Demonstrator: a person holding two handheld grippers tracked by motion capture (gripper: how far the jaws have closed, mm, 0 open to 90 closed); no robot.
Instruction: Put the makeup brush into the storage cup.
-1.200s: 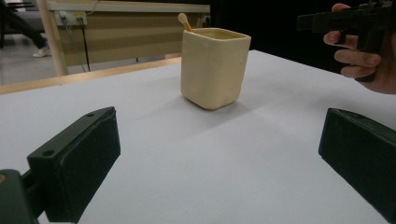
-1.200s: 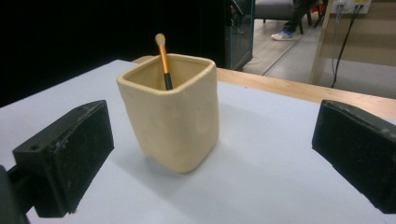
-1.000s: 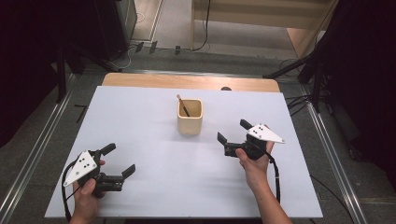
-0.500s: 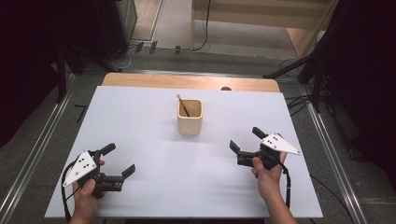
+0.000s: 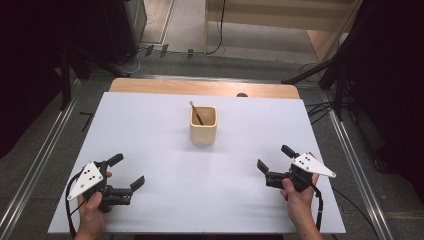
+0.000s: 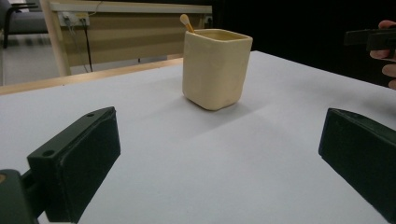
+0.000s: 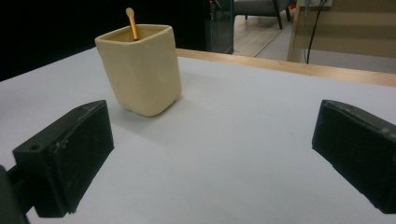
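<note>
A cream square cup [image 5: 203, 126] stands upright at the middle of the white table [image 5: 150, 130], toward its far side. A thin stick with a pale tip [image 5: 196, 113] leans inside it. My left gripper [image 5: 127, 170] rests low near the front left corner, open, nothing between its jaws. My right gripper [image 5: 274, 158] is at the front right, open and empty too. Both point toward the cup and are well apart from it. The left gripper view has the cup [image 6: 215, 67] ahead between the jaws, and the right gripper view has the cup [image 7: 140, 70] ahead on the left.
A wooden strip [image 5: 200, 88] runs along the table's far edge, with a small dark object [image 5: 242, 94] on it. Metal rails [image 5: 40, 165] flank the table on the floor. Black stands and cables lie beyond. The other hand [image 6: 385, 44] appears at the right of the left gripper view.
My right gripper has drawn back from beside the cup toward the front right of the table, still open. The left gripper has stayed put.
</note>
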